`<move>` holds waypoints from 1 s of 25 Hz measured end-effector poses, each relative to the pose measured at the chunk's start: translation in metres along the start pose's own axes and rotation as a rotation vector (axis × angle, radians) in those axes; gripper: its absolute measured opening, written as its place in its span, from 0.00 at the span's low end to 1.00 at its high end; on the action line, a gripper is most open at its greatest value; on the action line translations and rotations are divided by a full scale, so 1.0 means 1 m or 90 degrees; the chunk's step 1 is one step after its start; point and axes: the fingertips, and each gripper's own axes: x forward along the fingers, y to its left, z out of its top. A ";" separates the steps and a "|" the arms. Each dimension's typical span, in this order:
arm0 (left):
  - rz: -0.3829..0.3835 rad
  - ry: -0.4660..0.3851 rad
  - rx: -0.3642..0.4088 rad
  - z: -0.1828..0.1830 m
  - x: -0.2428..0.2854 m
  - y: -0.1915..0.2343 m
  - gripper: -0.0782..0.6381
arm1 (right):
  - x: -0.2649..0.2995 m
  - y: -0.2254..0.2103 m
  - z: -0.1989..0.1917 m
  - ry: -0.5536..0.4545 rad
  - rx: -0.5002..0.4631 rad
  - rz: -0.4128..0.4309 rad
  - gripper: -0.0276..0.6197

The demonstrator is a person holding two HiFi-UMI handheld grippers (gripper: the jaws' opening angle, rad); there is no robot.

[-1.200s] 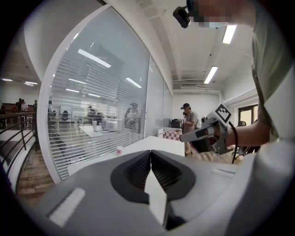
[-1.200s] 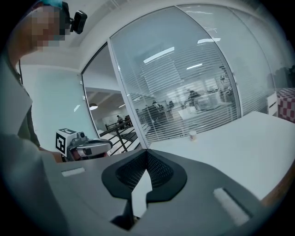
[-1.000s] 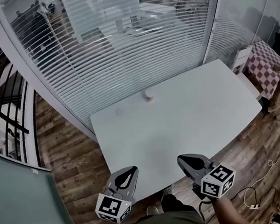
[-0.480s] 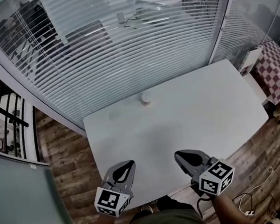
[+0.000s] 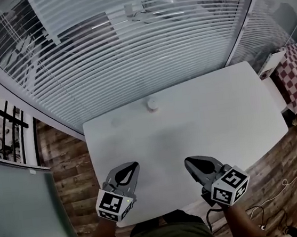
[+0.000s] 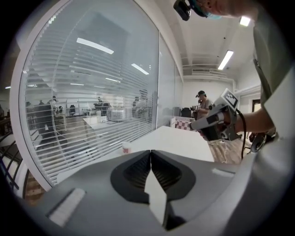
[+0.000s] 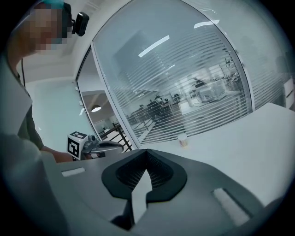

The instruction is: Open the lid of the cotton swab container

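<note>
Approach stage, before any contact. The swab container (image 5: 152,103), a small pale tub, stands alone near the middle of the table's (image 5: 218,117) far edge, close to the glass wall with blinds (image 5: 130,53). Both grippers hang over the near edge, well apart from the tub. The left gripper (image 5: 129,168) has its jaws pressed together with nothing between them. The right gripper (image 5: 192,162) is likewise closed and empty. Each gripper view shows the pads meeting in a single seam, with the tub small in the distance beyond.

Step in hand, as judged: reaching toward the tub; the lid has not been touched.

Next move, as judged: carry both grippers across the table to the far edge and part the jaws on the way. One gripper would need to steady the tub's body while the other takes the lid. The tub looks light and could slide or tip if only the lid is pulled.

Contents: the tub is too small in every view to show how its lid sits or what lies inside. No other container is on the table.
</note>
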 end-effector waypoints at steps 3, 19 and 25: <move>-0.005 0.003 0.011 0.003 0.016 0.010 0.12 | 0.003 -0.009 0.003 0.006 0.006 -0.006 0.06; -0.068 0.022 0.017 -0.033 0.133 0.085 0.12 | 0.041 -0.048 -0.045 0.034 0.073 -0.071 0.06; -0.082 0.034 -0.005 -0.038 0.168 0.119 0.14 | 0.056 -0.057 -0.059 0.046 0.105 -0.092 0.06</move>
